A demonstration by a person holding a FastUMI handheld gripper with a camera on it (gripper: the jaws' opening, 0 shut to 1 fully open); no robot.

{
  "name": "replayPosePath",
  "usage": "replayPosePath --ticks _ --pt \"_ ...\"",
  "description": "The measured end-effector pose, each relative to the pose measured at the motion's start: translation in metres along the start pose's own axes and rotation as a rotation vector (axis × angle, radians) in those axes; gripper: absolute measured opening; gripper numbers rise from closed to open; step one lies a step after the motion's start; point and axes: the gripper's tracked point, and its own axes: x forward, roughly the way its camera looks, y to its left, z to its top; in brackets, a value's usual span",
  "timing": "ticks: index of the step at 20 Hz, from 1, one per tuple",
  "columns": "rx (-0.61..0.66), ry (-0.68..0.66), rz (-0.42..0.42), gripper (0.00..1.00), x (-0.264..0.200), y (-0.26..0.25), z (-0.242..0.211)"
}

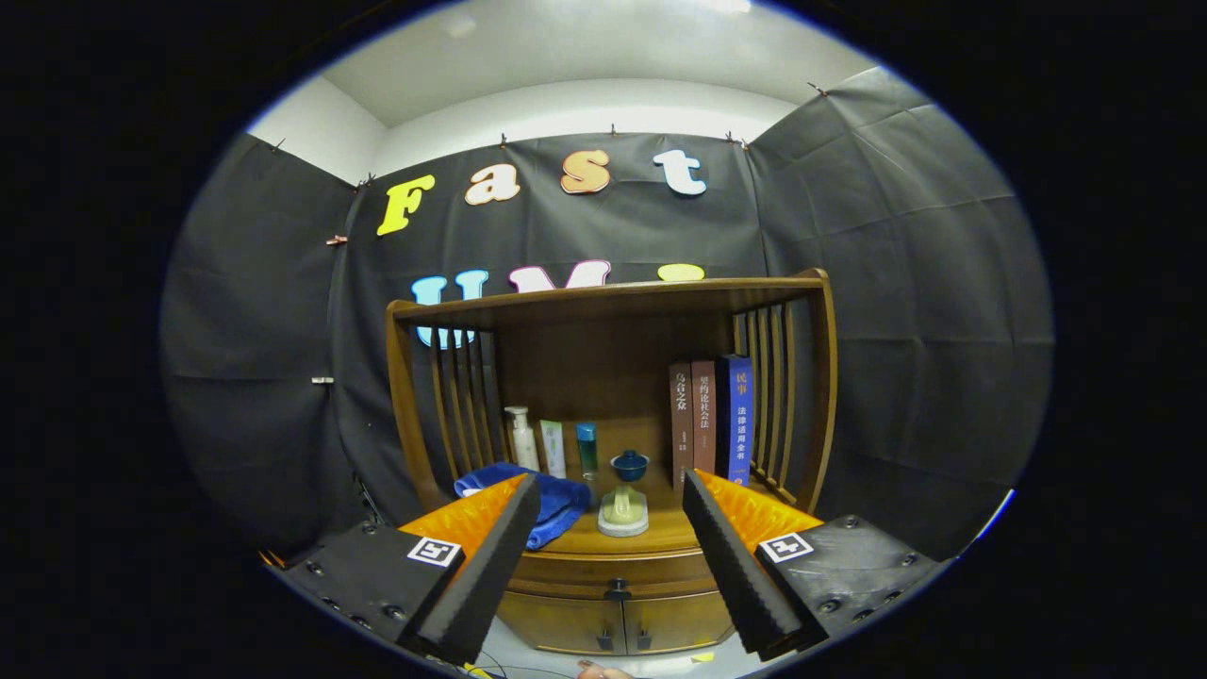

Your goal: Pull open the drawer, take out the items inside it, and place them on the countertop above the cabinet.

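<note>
Two gripper fingers (611, 490) reach forward with a wide gap between them and nothing held. They hang in the air in front of a wooden cabinet (405, 405), well short of touching it.

Seen through the gap between the fingers is the drawer (613, 571), a shallow wooden front running across the cabinet just under the countertop. It is closed, with a small dark knob (618, 591) at its middle. Below it are two small cabinet doors (618, 622), also closed, each with a dark handle near the centre seam. What lies inside the drawer cannot be seen.

The countertop (651, 538) above the drawer already carries several things. A folded blue towel (552, 500) lies at the left, partly behind the left finger. Near the middle sits a pale round dish (623, 512) with a yellowish object on it, and just behind that a small dark blue bowl (630, 464). Along the back stand a white pump bottle (520, 438), a pale tube (553, 448) and a teal bottle (587, 447), side by side. At the right, three books (709, 420) stand upright against the slatted side of the shelf, two brown and one blue.

A wooden top shelf (603, 300) spans the cabinet above these things, held by slatted sides. Black cloth walls (905, 283) surround the cabinet.
</note>
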Motion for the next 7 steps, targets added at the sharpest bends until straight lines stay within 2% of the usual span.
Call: replayPosePath --ticks 7 --pt "0.013 0.004 -0.005 0.99 0.0003 -0.0055 -0.0009"
